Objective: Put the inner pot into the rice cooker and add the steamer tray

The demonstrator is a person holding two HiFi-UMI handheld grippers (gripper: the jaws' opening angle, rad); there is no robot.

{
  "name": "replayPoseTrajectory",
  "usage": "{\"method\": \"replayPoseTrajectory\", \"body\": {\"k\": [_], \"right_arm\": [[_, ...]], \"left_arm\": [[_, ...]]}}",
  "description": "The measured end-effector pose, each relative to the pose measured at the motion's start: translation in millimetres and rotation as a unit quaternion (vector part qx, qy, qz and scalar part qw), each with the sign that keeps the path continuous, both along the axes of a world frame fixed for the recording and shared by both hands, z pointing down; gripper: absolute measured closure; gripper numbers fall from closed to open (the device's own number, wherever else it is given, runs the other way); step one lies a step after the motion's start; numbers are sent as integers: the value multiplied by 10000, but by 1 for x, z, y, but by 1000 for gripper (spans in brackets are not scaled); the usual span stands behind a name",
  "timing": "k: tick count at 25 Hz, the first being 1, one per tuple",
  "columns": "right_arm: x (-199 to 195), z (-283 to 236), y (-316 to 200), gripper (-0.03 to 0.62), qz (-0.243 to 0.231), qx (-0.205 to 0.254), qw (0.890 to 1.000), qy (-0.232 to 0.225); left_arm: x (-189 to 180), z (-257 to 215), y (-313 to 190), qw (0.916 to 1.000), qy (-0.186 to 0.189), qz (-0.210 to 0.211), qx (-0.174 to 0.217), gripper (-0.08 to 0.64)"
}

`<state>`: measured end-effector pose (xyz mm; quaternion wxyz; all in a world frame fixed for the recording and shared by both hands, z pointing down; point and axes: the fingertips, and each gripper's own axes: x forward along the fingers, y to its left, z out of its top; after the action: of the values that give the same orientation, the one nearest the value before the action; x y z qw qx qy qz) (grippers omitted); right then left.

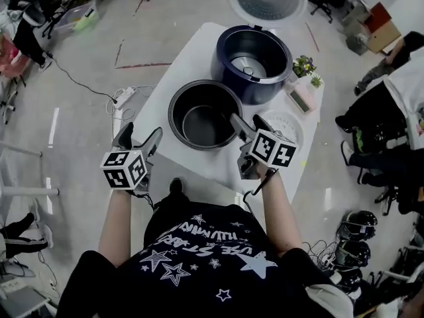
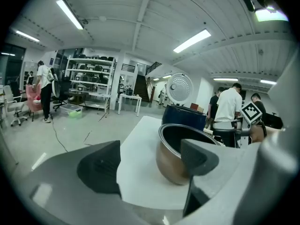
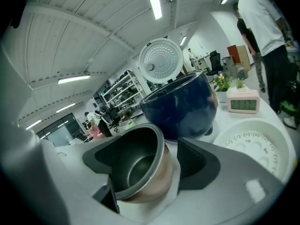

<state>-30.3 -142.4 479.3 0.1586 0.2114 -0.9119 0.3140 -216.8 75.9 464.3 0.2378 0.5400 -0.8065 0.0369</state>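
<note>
Two grippers are spread: the left gripper [image 1: 142, 132] hangs empty beside the inner pot [image 1: 199, 121], and the right gripper [image 1: 246, 121] straddles its rim. Next, probably, pinch and lift it into the rice cooker [image 1: 228, 68].

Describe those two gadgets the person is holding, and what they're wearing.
The left gripper and right gripper each have a grey body ending in two dark wedge-shaped jaws, plus a white cube printed with black square markers. A thin dark cable hangs from the right one. The person wears a dark short-sleeved T-shirt with white stars and lettering.
</note>
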Motion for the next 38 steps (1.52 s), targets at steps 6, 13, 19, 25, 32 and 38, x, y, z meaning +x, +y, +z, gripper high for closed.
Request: {"method": "replayPoseTrajectory", "body": {"k": [6, 13, 19, 25, 32, 38], "right_arm": [[-11, 21, -9, 233, 566, -196, 9969, 504], [-10, 50, -9, 311, 763, -387, 9866, 1390], [-8, 57, -12, 410, 962, -357, 9780, 1818], [-8, 62, -15, 500, 1153, -269, 9695, 2146], [-6, 62, -13, 511, 1115, -157, 9627, 2459], [-7, 60, -12, 511, 1200, -181, 9621, 2441]], "left_arm": [[-40, 7, -31, 9981, 77, 618, 4, 164], [-59, 23, -62, 9909, 303, 1310, -62, 164], [-63, 32, -79, 9832, 469, 1757, -186, 164], [-49, 35, -96, 9727, 562, 2233, -291, 164], [-33, 35, -113, 9635, 687, 2549, -454, 209], [-16, 40, -131, 9531, 1141, 2719, -684, 216]]}}
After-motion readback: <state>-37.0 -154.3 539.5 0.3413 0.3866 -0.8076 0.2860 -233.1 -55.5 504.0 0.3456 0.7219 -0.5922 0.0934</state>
